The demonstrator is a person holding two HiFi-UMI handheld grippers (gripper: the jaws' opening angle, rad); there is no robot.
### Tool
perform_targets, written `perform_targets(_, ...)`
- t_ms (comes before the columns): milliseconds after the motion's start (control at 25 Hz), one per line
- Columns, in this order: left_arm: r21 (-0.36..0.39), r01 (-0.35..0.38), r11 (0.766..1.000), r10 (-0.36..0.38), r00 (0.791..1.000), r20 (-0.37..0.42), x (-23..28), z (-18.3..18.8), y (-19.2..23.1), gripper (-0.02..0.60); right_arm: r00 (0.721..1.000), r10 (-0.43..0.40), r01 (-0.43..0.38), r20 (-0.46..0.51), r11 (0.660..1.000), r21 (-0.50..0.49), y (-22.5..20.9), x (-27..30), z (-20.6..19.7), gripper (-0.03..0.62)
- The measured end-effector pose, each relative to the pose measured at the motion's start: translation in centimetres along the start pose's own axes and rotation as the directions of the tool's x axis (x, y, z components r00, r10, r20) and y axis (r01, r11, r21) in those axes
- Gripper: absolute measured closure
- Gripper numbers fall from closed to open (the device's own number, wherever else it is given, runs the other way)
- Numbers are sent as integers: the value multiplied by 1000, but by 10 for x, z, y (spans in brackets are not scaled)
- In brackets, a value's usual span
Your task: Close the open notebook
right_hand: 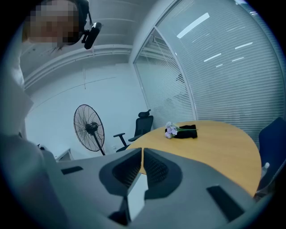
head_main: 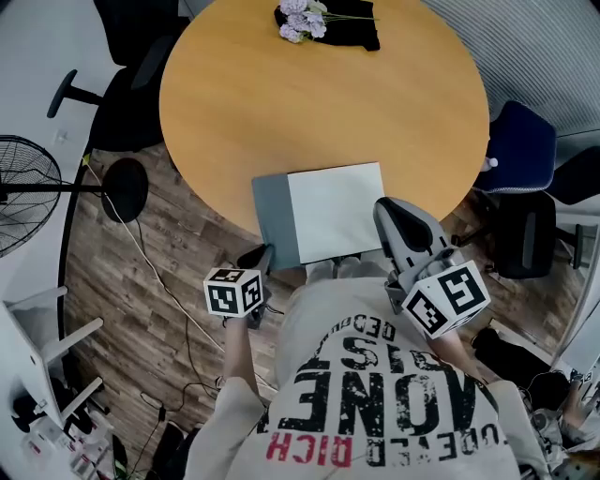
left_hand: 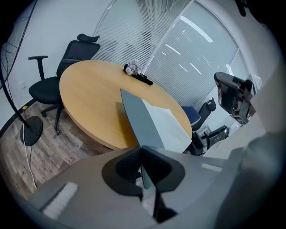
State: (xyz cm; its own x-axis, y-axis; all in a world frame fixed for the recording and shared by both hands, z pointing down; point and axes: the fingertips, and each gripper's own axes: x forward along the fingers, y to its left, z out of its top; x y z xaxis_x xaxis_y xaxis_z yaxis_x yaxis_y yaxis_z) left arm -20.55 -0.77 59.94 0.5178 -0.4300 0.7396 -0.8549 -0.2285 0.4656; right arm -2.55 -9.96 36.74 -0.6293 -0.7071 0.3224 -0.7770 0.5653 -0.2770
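Notebook (head_main: 333, 211) lies open at the near edge of the round wooden bench (head_main: 281, 112), just in front of the person, with a white page facing up on the right and its grey cover (head_main: 274, 211) on the left; the left claw (head_main: 263, 255) is clenched on the near edge of that cover, which runs straight out from between its jaws in the left gripper view; the cover looks narrower than the page from above, so it may be partly raised, though I cannot tell for certain; the right claw (head_main: 389, 211) hangs at the notebook's right edge with its jaws pressed together on nothing, only bench top showing past them; a bunch of pale flowers (head_main: 302, 19) on a black cloth (head_main: 352, 23) sits well apart at the far side; by my reading the grip is made and the closing itself is all left to do: swinging the cover over the page and pressing it flat.
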Motion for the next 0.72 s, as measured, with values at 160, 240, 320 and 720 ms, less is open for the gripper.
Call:
perform_targets(160,13,-25,1000,25,1000,12,-6,5,-6,561,1000,-5,5,5,1000,10,-9,-7,1,574)
perform_targets(240,19,-31,999,31,999,20,-9,7,-10,561,1000,-6,6,8,1000,12,-12,-11,1,574)
perform_targets(320,23,-34,999,33,999,29,-12,9,-14,561,1000,-8,7,10,1000,13,-15,-15,1,574)
perform_targets(720,48,-53,997,50,997,63,-20,20,-31,561,1000,-6,5,21,1000,31,-27,-24,-1,574)
